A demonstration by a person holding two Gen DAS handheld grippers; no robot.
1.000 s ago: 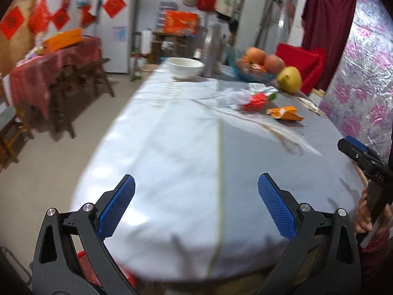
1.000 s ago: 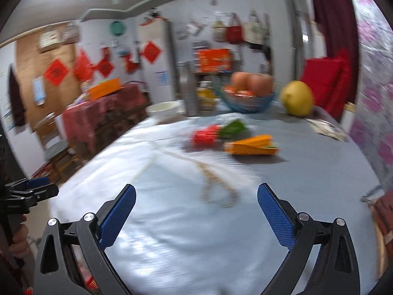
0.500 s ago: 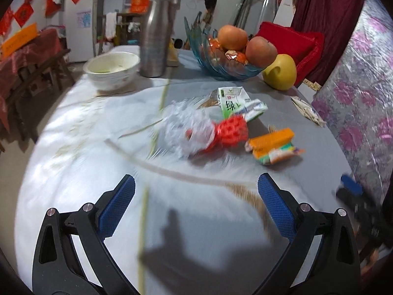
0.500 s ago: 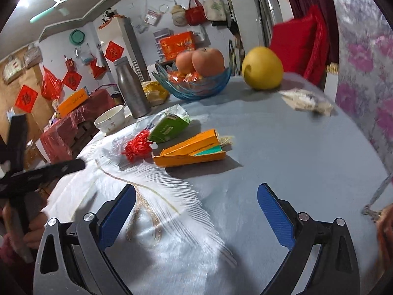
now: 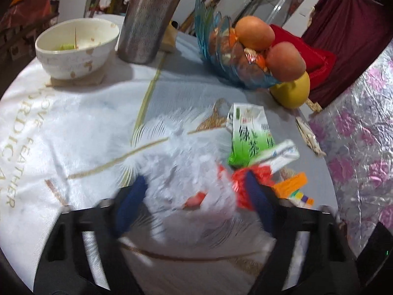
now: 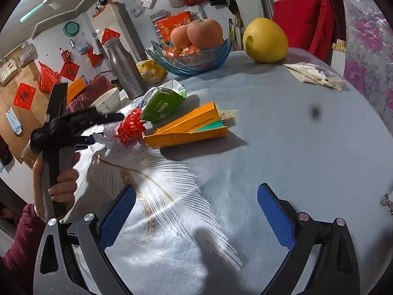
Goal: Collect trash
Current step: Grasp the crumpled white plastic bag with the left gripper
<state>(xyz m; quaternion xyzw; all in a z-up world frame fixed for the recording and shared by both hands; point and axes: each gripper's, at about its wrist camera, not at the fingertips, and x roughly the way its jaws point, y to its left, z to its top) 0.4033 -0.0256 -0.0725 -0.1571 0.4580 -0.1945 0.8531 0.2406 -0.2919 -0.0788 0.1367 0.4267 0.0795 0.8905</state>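
On my left gripper (image 5: pixel 196 204) the jaws have just been closing around a crumpled clear plastic wrapper (image 5: pixel 186 184) with a red ribbon bow (image 5: pixel 248 179); blur hides whether the pads press it yet. At two o'clock from it lies a green-and-white carton (image 5: pixel 248 132), at three o'clock an orange box (image 5: pixel 292 184). My right gripper (image 6: pixel 196 211) stands wide apart over bare tablecloth (image 6: pixel 294 147), the orange box at eleven o'clock.

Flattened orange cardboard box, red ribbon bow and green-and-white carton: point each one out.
Flattened orange cardboard box (image 6: pixel 186 132): right wrist view, on its long front panel.
Red ribbon bow (image 6: pixel 130 126): right wrist view, on the middle of its loops.
Green-and-white carton (image 5: pixel 250 132): left wrist view, on its printed face.
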